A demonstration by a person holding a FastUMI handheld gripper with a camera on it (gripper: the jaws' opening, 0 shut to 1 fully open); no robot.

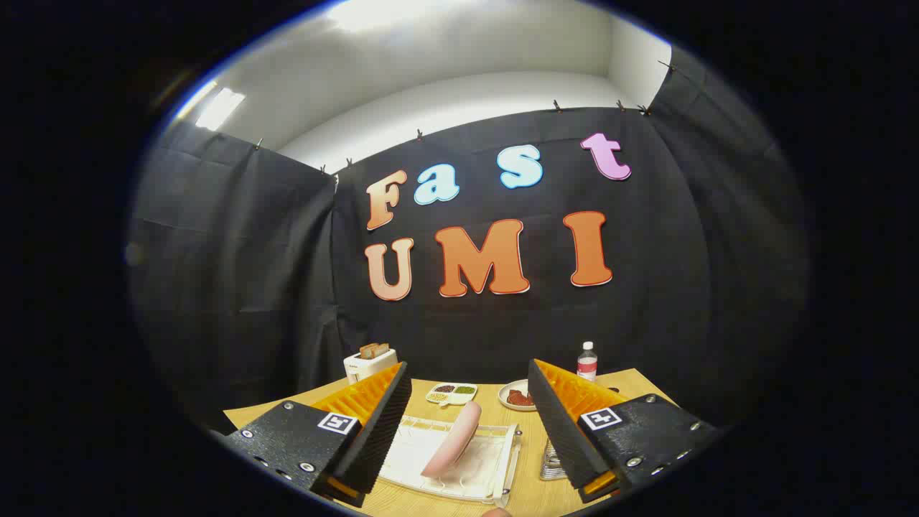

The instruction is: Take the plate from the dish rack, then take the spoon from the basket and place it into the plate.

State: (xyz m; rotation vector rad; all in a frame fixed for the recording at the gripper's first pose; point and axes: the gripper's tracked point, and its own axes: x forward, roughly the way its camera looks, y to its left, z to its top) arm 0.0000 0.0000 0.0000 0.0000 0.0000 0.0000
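- The gripper [470,438] hangs above the table [632,384] with its fingers spread wide and nothing between them; it holds nothing.
- Between the fingers and just ahead of them lies the white dish rack [495,459], and the pink plate [452,449] stands on edge in it, leaning a little, its rim pointing up toward the gripper.
- Just beside the right finger, near its lower edge, shows a bit of a wire basket [551,463]; the finger hides most of it, and I cannot make out the spoon in it.
- Beyond the rack, toward the booth's wall, sit a small divided dish [451,393] of toppings, a white bowl [512,396] with something red in it, a toaster [367,362] with bread in its slots, and a water bottle [587,361].
- The step in hand looks to be the reach for the plate, so the task is at its start.
- To do it well, I would come down with one finger on each face of the plate, near its upper rim, not straddling it edge to edge.
- Keep the fingers clear of the rack's ribs, close only once the rim is well inside the pads, then lift straight up along the slot so the plate does not drag the light rack with it.
- A glazed plate may slip when pinched thinly, so a deep, square grip seems wise.
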